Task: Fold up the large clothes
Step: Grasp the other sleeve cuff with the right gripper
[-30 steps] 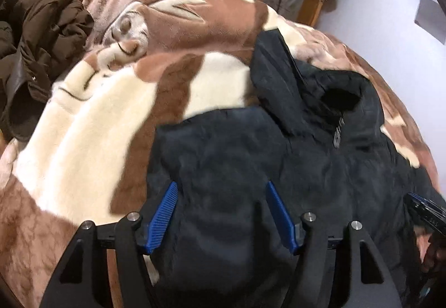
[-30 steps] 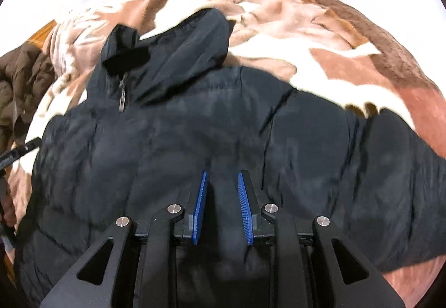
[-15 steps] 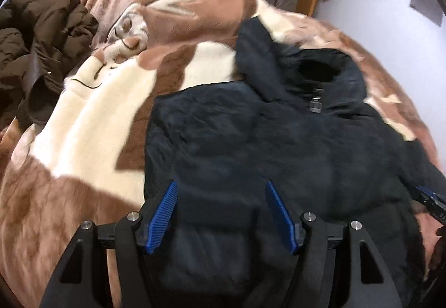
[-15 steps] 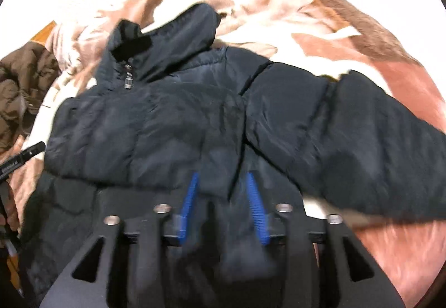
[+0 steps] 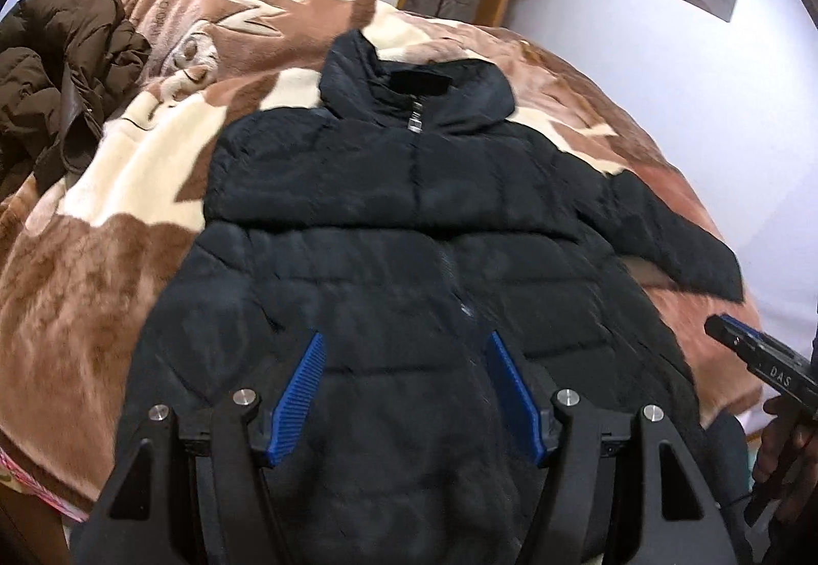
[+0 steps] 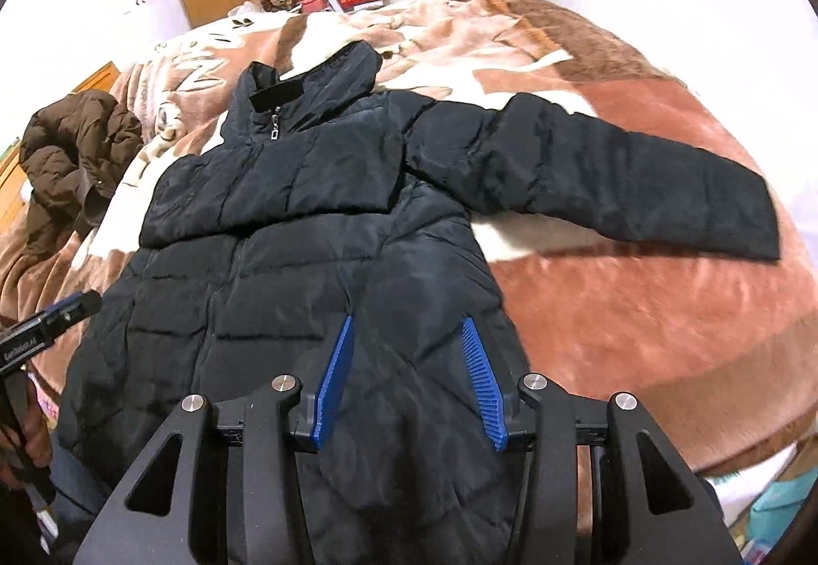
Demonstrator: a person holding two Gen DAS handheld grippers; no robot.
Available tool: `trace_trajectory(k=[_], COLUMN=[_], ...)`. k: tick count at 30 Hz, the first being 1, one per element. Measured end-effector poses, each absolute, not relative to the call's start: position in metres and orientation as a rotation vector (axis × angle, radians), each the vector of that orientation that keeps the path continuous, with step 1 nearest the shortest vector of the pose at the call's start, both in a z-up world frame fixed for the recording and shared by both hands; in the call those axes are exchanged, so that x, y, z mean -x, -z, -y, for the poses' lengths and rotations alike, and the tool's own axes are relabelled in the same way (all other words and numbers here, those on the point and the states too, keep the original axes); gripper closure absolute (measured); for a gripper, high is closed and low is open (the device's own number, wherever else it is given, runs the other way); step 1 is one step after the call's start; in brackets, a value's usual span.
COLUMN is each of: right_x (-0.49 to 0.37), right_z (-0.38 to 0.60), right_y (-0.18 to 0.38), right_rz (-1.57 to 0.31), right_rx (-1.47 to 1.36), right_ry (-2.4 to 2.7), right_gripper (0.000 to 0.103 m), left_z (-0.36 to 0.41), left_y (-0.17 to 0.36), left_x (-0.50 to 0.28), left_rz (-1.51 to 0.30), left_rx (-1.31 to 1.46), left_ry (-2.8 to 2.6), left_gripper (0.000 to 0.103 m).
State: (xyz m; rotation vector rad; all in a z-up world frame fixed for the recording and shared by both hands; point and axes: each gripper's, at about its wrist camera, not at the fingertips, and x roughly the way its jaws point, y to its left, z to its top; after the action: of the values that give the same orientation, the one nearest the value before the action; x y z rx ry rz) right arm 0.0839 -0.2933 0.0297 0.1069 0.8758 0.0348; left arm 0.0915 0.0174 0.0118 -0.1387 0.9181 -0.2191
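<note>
On the blanket [image 6: 639,309] we are viewing one dark puffer jacket [image 6: 307,227], front up, likely soft, bulky, slippery; both left gripper [image 5: 404,391] and right gripper [image 6: 409,381] are hovering spread, empty; we are judging the right sleeve cuff [image 6: 736,217] the best hold.

A black puffer jacket [image 5: 409,217] lies front-up on the blanket-covered bed [image 5: 102,258]; the left hand-held gripper [image 5: 404,386], jaws spread, hovers over its hem.

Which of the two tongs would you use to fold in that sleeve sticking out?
Probably the right tongs: open, nearer the dark navy puffer jacket's outstretched sleeve. The left tongs hover over its other side.
</note>
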Motion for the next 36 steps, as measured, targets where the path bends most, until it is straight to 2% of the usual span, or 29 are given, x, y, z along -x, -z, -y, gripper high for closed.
trace_trajectory(k=[9, 11, 12, 13, 36], right_x=[-0.064, -0.065, -0.066, -0.068, -0.148], right_z=[0.324, 0.336, 0.341, 0.35, 0.533], right_y=[-0.039, -0.039, -0.039, -0.038, 0.048], right_rz=[-0.833, -0.826, -0.823, -0.819, -0.903], right_rx=[-0.159, -0.183, -0.194, -0.216, -0.532], right_ry=[0.019, 0.04, 0.048, 0.064, 0.369], right_gripper=[0.057, 0.049, 0.041, 0.04, 0.04], left_z=[0.011, 0.012, 0.013, 0.013, 0.038], left_y=[-0.027, -0.029, -0.029, -0.029, 0.0], left_x=[-0.073, -0.077, -0.079, -0.082, -0.177], left_rz=[-0.91, -0.91, -0.911, -0.911, -0.969], left_rx=[0.091, 0.089, 0.087, 0.084, 0.027], left_ry=[0.272, 0.268, 0.266, 0.261, 0.207], left_gripper=[0.035, 0.035, 0.035, 0.035, 0.035])
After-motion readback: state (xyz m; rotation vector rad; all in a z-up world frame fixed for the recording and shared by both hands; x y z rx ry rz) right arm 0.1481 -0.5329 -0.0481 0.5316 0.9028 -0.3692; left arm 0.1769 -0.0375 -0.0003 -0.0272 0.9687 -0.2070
